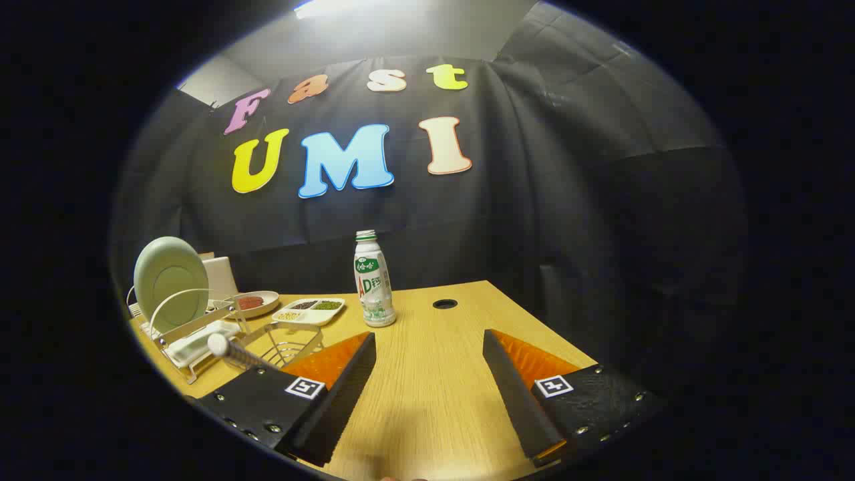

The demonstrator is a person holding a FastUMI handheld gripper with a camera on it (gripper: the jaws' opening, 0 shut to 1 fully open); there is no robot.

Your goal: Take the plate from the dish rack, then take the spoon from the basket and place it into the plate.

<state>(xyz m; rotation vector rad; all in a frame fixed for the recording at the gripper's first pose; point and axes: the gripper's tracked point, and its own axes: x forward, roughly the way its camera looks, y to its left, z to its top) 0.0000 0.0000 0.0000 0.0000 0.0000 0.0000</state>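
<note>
The plate (171, 280) is pale green, upright in a white wire rack (194, 327). The desk (427, 374) is light wood grain with a dark round hole (445, 304). The bottle (373, 280) is white with green and red print and a white cap. A white tray (308, 311) holds dark, green and yellowish portions; the cream dish (257, 304) holds something reddish-brown.

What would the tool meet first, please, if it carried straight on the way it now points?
Probably nothing soon: the open tool points over bare wooden table. The drink bottle stands just off that line, toward the dish rack, so the black cloth wall seems likeliest, though depth is unclear.
</note>
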